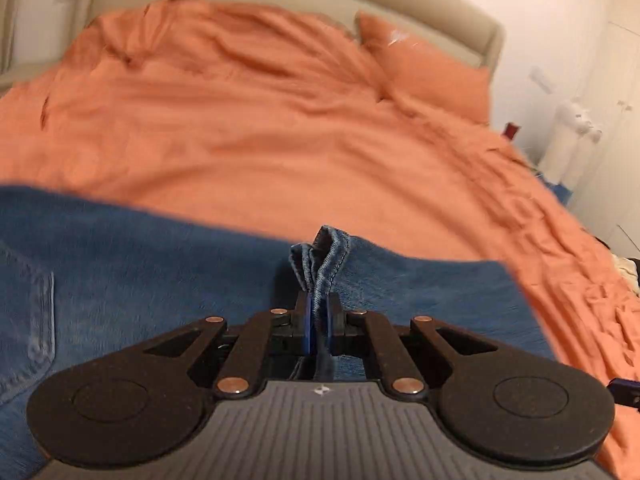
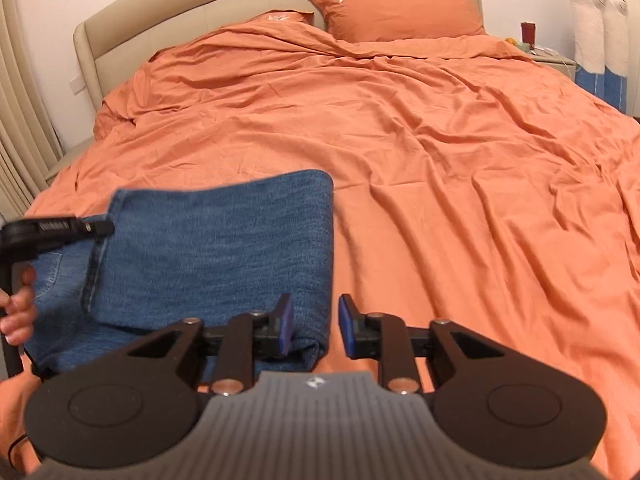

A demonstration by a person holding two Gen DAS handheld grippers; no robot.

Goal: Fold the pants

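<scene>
The left gripper (image 1: 319, 312) has its jaws pressed together on a bunched hem of the jeans (image 1: 160, 272), holding that edge up off the bed. The right gripper (image 2: 316, 326) hovers with jaws spread and nothing between them, over the folded corner of the one pair of jeans (image 2: 224, 240), which lies on the orange duvet (image 2: 440, 160) near the foot of the bed. Two orange pillows (image 2: 396, 10) rest against the beige headboard (image 2: 180, 4). Two white plush llamas (image 2: 596, 20) stand by the nightstand (image 2: 556, 60).
</scene>
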